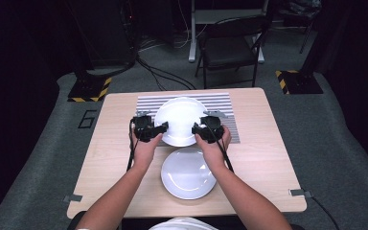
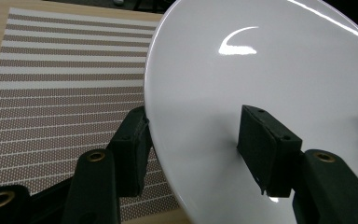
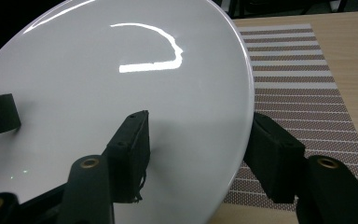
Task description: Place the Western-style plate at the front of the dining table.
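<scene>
A large white plate (image 1: 179, 120) is held up over the striped placemat (image 1: 220, 103) by both grippers. My left gripper (image 1: 162, 128) is shut on its left rim. In the left gripper view one pad (image 2: 265, 140) lies on the plate (image 2: 261, 70) and the other jaw sits under the rim. My right gripper (image 1: 196, 128) is shut on the right rim in the same way. In the right gripper view a pad (image 3: 130, 149) rests on the plate's (image 3: 121, 93) face. The plate tilts in both gripper views. A second white plate (image 1: 188, 172) lies flat on the table nearer the person.
The wooden table (image 1: 110, 143) has bare wood left and right of the plates. The placemat (image 2: 65, 93) extends under and beside the raised plate. A dark folding chair (image 1: 230, 45) stands beyond the far edge, with cables on the floor.
</scene>
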Available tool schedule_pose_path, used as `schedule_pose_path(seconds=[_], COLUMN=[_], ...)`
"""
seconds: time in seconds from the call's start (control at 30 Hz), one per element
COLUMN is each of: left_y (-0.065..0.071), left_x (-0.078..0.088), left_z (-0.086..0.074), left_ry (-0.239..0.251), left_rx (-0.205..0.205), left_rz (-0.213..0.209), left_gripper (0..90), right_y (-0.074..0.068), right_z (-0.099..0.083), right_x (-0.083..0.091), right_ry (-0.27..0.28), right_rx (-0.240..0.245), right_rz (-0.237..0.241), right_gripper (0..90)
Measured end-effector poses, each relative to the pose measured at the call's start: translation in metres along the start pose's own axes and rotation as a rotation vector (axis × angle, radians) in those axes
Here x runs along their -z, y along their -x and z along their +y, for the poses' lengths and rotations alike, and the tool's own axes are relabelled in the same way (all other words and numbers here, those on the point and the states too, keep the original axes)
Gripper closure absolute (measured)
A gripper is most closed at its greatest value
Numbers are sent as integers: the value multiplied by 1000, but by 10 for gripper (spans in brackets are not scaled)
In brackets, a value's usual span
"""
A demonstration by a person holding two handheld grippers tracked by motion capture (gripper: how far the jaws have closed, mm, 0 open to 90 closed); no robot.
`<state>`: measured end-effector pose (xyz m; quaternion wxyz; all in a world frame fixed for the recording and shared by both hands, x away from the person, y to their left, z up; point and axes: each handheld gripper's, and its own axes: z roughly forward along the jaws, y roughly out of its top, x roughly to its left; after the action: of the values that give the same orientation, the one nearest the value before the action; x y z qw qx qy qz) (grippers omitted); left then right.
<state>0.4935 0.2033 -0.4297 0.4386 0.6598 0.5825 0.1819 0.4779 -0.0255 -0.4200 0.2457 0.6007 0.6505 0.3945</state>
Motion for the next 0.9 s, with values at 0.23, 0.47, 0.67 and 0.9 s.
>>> schedule_pose_path(seconds=[0.23,0.47,0.67,0.9], left_y=[-1,-1,-3,-7], left_x=[-6,-13,-19,-29], left_z=[1,0,1,0], left_ry=[-12,-15,-30,-41], left_rx=[5,11,2,11], left_rz=[-4,-4,-2,-2], left_gripper=[445,445,449,450], right_y=[3,5,9,11], right_z=[1,0,1,1], right_x=[-6,-11,-17,-28], right_ry=[-6,-17,-9,-27], right_rx=[-8,-3,2,2], right_rz=[0,-9,-12,-9], right_gripper=[425,426,443,448])
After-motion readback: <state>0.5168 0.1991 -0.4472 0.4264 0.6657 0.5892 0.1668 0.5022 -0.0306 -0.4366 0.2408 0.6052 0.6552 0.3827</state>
